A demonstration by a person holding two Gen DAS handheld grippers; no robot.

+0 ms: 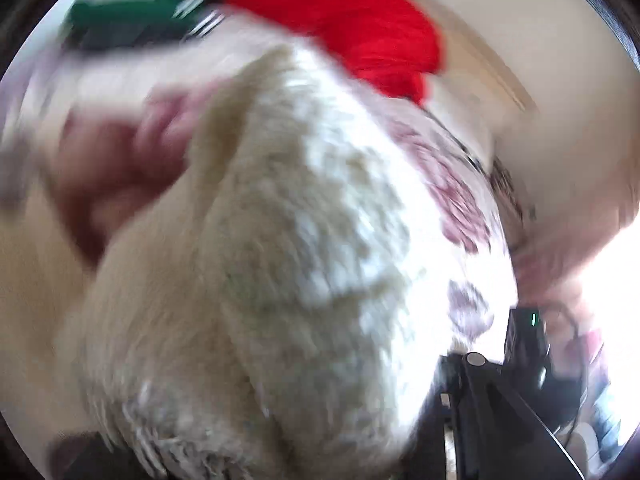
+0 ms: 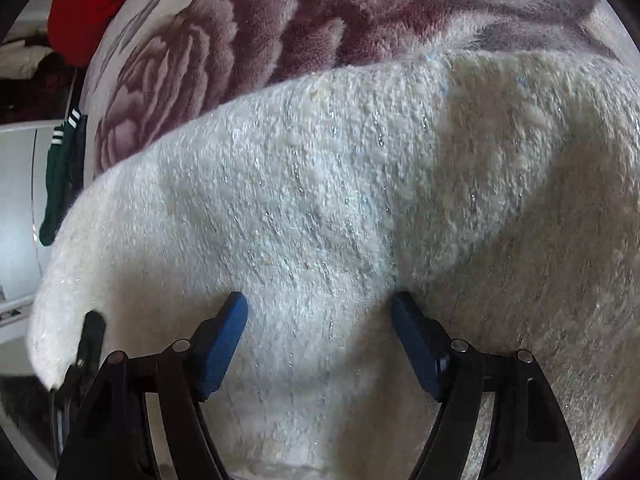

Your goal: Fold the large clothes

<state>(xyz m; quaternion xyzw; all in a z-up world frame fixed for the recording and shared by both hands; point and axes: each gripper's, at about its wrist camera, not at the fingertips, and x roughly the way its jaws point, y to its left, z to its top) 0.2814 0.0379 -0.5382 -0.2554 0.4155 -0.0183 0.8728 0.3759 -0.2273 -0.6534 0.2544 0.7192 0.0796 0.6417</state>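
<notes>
A: Where does the fuzzy cream-white knitted sweater (image 2: 320,208) lie?

B: Spread over the plush blanket with mauve rose print (image 2: 224,40), covering most of it. The rose pattern shows only beyond the sweater's far edge. A red garment (image 2: 84,4) and a dark green garment with white stripes (image 2: 60,184) sit past the sweater's left edge, apart from it.

A: Right gripper (image 2: 320,320)?

B: Blue-padded jaws stand wide, both pads just above the knit, with nothing pinched. Judgement: they are set astride a patch of the sweater to take a fold of it.

A: Left gripper (image 1: 472,392)?

B: Its view is badly blurred. A bunched part of the sweater (image 1: 280,240) fills the lens close up and only a piece of black frame shows. I cannot tell whether those jaws clamp cloth. Judgement: a raised portion so near suggests one side is being lifted for folding.
</notes>
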